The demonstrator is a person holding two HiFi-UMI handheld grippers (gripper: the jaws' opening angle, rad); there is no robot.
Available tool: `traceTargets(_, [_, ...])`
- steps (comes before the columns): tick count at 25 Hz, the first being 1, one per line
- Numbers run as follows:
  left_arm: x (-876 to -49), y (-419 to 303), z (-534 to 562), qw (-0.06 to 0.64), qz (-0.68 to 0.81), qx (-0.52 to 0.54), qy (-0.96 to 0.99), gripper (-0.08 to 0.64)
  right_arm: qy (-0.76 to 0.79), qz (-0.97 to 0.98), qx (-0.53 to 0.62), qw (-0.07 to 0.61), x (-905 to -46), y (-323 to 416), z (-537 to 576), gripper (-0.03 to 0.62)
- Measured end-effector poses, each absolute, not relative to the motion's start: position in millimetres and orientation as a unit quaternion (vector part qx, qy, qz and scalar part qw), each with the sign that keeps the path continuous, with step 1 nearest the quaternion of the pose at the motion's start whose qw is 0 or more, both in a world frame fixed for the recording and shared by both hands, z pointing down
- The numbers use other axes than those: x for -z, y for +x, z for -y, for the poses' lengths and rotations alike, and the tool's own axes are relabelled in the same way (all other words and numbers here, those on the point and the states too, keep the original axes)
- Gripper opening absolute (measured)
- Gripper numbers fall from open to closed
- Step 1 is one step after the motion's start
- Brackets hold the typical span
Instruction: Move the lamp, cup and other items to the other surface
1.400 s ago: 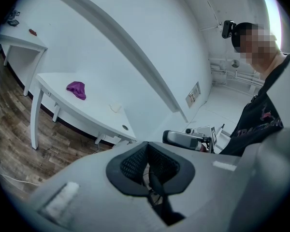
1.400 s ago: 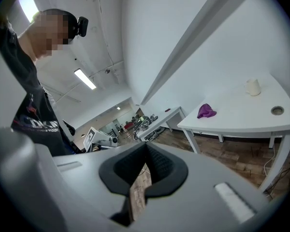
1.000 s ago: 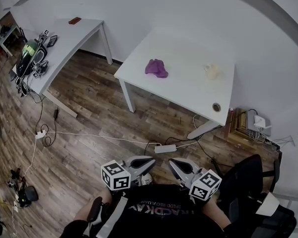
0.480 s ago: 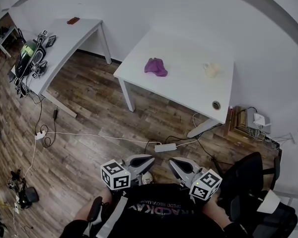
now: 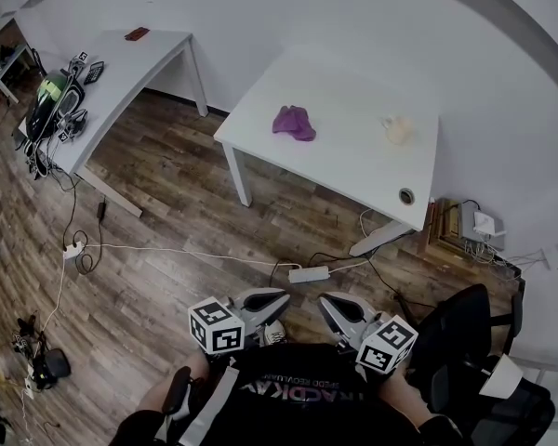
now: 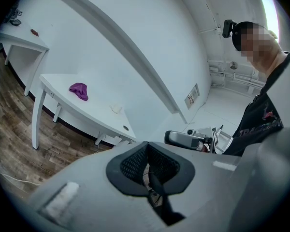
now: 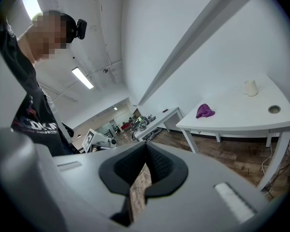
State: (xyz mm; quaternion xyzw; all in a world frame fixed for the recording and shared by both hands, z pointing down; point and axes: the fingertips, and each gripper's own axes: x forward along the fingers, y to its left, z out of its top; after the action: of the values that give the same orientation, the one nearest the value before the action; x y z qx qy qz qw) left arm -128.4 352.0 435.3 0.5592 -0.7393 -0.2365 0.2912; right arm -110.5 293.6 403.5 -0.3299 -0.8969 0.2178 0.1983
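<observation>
Down by the person's waist, the left gripper (image 5: 277, 298) and right gripper (image 5: 327, 303) are both closed right up with nothing in them, well apart from the table (image 5: 353, 170). The cup (image 5: 396, 129) sits toward its right end and a purple cloth (image 5: 294, 124) lies further left. I can't spot a lamp anywhere. Biggest risk imo is the floor: a power strip (image 5: 309, 274) and cables (image 5: 167, 254) lie between the person and the table, so walking over while eyeing the cup could snag a foot. The chair (image 5: 465, 342) just to the right could get bumped too. The cup looks small and light, so an off-centre pinch might tip it. The far table (image 5: 121, 72) is cluttered at one end, so a careless set-down could knock stuff. Writing: the shirt (image 5: 298, 393) has print but it's upside down and I can't read it; the marker cubes (image 5: 215, 327) only carry square patterns.
</observation>
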Motion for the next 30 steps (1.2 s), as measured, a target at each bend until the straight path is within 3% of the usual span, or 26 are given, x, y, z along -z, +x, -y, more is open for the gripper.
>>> traceTargets(13, [-430.8, -126.6, -359.4, 0.285, 0.743, 0.260, 0.546, 0.006, -0.296, 0.911, -0.221, 0.185, -389.0, -132.7, -275.8, 0.006])
traceTargets(16, [-429.4, -128.7, -362.4, 0.281, 0.754, 0.261, 0.534, 0.006, -0.300, 0.911, -0.217, 0.181, -386.8, -146.2, -269.9, 0.041])
traceTargets(30, [-428.3, -180.8, -380.8, 0.257, 0.836, 0.292, 0.387, 0.006, -0.361, 0.910, -0.080, 0.186, -405.4, -311.3, -242.6, 0.140])
